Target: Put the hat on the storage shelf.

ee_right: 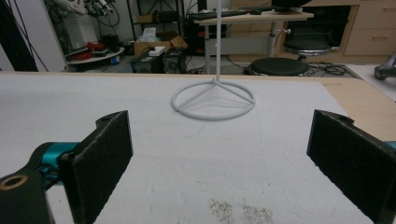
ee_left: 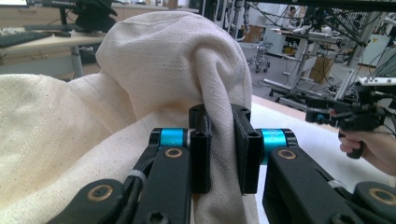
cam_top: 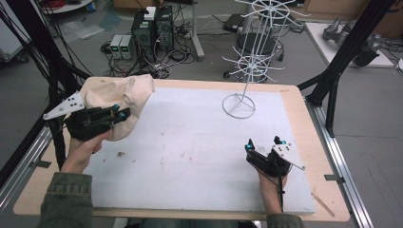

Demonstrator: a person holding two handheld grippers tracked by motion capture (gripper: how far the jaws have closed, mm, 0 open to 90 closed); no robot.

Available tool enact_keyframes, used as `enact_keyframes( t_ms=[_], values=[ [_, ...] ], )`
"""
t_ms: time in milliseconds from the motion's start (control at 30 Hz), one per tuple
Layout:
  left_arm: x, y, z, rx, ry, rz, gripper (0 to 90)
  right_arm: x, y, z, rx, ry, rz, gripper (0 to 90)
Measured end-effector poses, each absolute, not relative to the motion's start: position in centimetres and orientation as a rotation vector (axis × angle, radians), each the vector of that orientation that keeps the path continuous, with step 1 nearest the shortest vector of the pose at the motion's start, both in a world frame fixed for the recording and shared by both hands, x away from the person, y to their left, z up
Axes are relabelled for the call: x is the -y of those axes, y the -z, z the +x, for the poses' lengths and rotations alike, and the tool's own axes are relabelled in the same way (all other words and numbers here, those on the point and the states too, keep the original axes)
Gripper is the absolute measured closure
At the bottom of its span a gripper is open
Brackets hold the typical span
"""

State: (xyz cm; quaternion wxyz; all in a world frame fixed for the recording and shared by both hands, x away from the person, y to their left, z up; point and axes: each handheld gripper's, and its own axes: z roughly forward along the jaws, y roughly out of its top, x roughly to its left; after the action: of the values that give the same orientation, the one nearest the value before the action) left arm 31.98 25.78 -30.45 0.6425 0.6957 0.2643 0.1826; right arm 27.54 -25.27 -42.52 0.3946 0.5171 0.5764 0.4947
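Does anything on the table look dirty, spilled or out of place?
Yes: brownish crumbs and faint smudges mark the white mat. The cream cap hangs crumpled from the left gripper. The wire stand is upright.

- I can read no text, label, brand, number or sign in any of the views.
- The cream cap (cam_top: 124, 97) in my left gripper (cam_top: 119, 113) shows plain cloth, with no print on what I can see.
- Any markings on the computer towers (cam_top: 153, 28) on the floor are too small for me to read.
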Motion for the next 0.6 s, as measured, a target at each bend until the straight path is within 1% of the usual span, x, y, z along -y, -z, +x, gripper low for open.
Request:
enact_keyframes(
  t_ms=[167,300,600],
  values=[
    [-25.0,29.4,32.7,-0.586,-0.425,1.56,79.0,25.1,42.5,27.5,-1.471,-1.258,1.309,5.9],
    [-23.6,28.2,33.2,-0.571,-0.466,1.561,79.1,25.1,42.5,27.6,-1.473,-1.264,1.303,5.9],
    [-20.8,25.7,34.1,-0.505,-0.465,1.533,79.0,25.1,42.3,27.3,-1.465,-1.282,1.296,5.9]
  ],
)
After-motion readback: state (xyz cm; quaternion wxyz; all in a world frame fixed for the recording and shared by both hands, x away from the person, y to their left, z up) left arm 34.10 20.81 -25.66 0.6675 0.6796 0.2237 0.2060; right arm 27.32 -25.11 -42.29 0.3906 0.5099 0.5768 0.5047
